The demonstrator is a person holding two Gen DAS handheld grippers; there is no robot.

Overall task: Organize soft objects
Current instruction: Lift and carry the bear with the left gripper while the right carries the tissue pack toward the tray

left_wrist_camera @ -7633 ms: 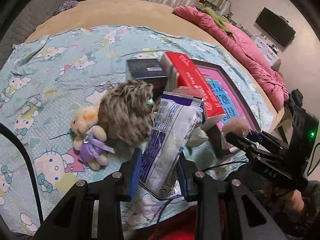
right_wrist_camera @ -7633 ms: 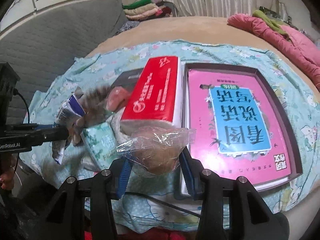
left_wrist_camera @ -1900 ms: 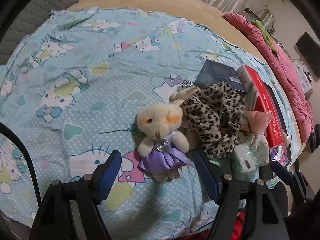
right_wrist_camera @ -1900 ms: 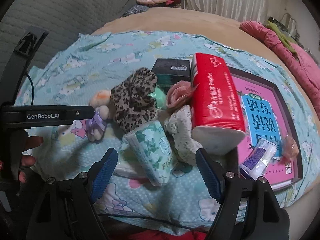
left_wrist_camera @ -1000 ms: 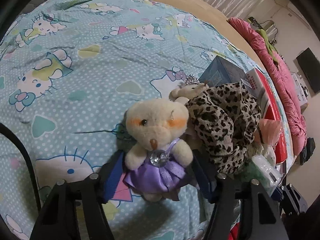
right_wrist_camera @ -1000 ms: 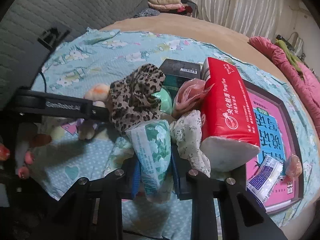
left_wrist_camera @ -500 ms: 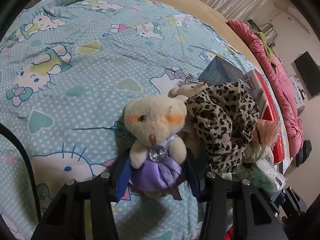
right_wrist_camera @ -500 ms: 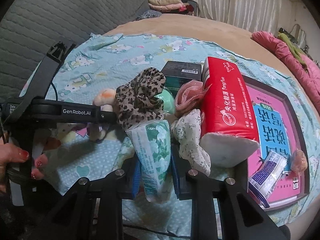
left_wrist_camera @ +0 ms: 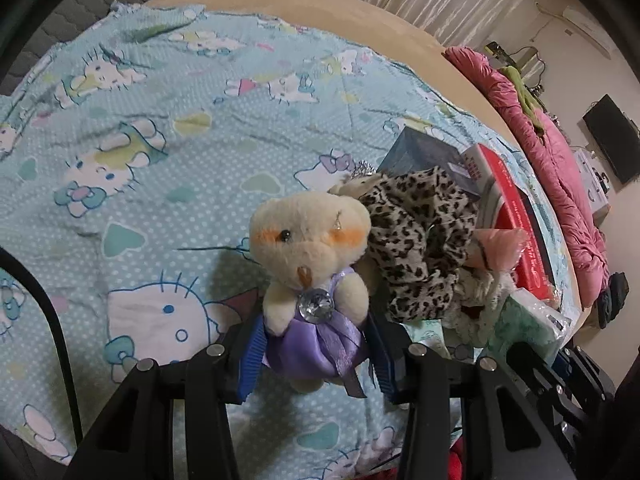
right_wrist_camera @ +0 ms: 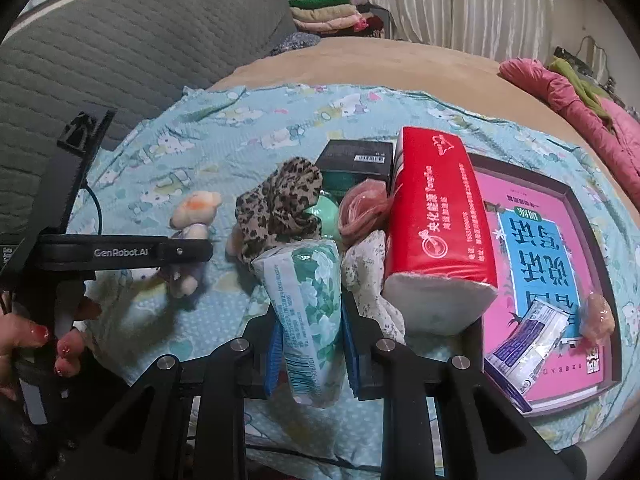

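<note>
1. Two pairs of tongs are each closed on a soft thing. The left tongs have just been closing, and their blue pads now press on the purple satin skirt of a small teddy bear, which is between them.
2. The right tongs stand narrow and pinch a tissue pack, white plastic printed with green flowers and a barcode at its near end, held upright and tilted back.
3. The teddy bear is cream plush with orange cheeks, a brown nose and a clear gem at the neck; in the right wrist view it hangs above the sheet with its feet clear.
4. Just beside it lies a leopard-print scrunchie, then a pink one in clear wrap and a white floral cloth.
5. Behind these a red tissue brick leans on a dark box; beside it a pink book in a dark tray carries a small packet and a wrapped lump.
6. All rests on a bed, on a light blue cartoon-cat sheet over a tan cover.
7. A grey quilted headboard, folded clothes, pale curtains and a pink duvet at the bed's far edge surround it.
8. A hand with red nails grips the left tool.
</note>
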